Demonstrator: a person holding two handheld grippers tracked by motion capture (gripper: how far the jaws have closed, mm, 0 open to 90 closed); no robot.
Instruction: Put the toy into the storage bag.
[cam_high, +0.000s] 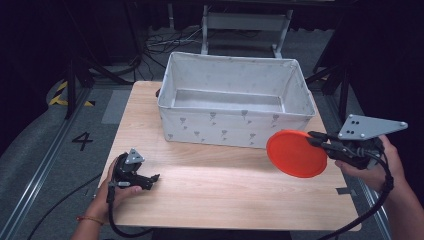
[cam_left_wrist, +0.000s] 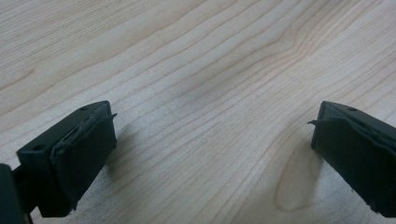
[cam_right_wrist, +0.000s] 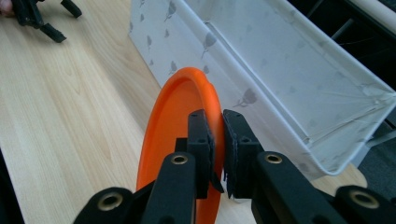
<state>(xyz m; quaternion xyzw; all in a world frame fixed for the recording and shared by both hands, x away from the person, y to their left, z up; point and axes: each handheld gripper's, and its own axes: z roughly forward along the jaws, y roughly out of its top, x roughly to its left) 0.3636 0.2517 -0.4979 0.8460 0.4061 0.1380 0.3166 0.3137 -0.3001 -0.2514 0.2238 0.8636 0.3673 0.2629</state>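
Note:
An orange plate (cam_high: 296, 153) hangs above the table's right side, just in front of the fabric bin's near right corner. My right gripper (cam_high: 316, 140) is shut on its rim, and the right gripper view shows the plate (cam_right_wrist: 180, 116) standing on edge with both pads (cam_right_wrist: 202, 135) pinching it. A white fabric bin (cam_high: 225, 127) with a grey print stands at the back of the wooden table (cam_high: 215, 190); its inside looks bare. My left gripper (cam_high: 153, 179) rests low at the table's near left, and in the left gripper view it (cam_left_wrist: 212, 144) stands open over bare wood.
The bin's long wall (cam_right_wrist: 280, 74) runs close along the right of the held plate. Black stands and cables (cam_high: 165, 42) lie on the floor behind the table. A floor rail (cam_high: 45, 165) passes left of the table.

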